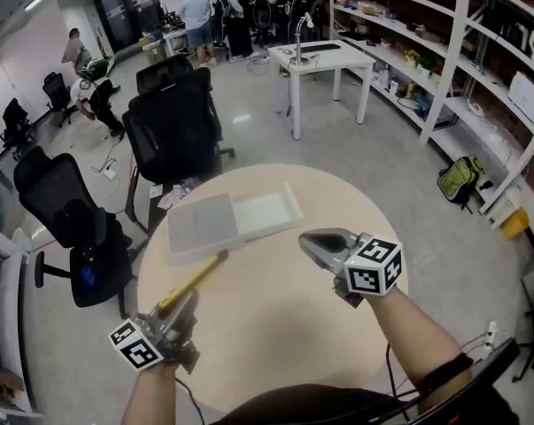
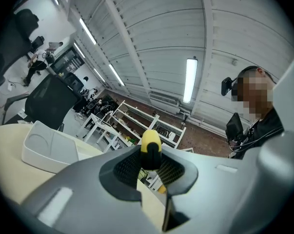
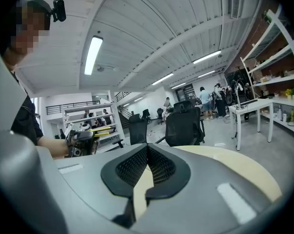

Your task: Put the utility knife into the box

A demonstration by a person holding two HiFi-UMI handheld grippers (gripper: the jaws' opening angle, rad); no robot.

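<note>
Left gripper point(image 1: 180, 306) clamps slim yellow utility knife point(image 1: 198, 276), aimed toward shallow white plastic box point(image 1: 268, 212) for insertion. Right gripper point(image 1: 313, 241): jaws together, empty, near box.

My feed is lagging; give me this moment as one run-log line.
left gripper: shut on utility knife | right gripper: shut, empty | box: open on table, empty
</note>
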